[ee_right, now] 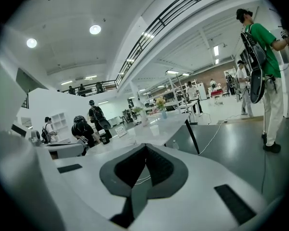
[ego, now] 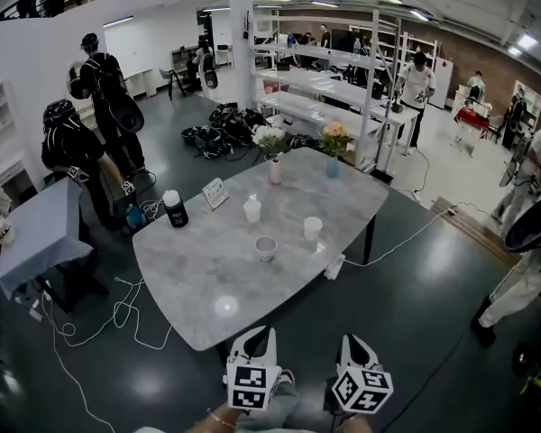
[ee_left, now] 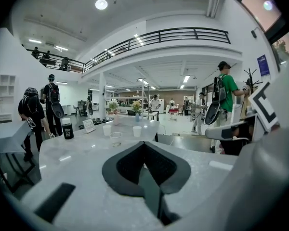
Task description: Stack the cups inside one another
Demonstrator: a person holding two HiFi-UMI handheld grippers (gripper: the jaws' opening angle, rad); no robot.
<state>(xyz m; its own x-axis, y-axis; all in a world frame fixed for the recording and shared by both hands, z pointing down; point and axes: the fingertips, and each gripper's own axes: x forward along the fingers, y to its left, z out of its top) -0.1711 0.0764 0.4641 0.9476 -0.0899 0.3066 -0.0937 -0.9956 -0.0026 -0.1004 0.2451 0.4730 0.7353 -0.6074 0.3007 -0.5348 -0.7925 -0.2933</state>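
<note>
While the head view alone shows the left gripper and right gripper side by side, short of the table's near edge, each claw's own view shows its jaws pressed together on nothing. The left gripper view has all the cups well ahead past its tips: clear cup nearest, a white cup and a second white cup behind; the right gripper view puts the table up-left of its tips, with only one cup clear. Count beyond both claws: three cups, two vases, pink vase and blue vase, one black bottle, one card.
</note>
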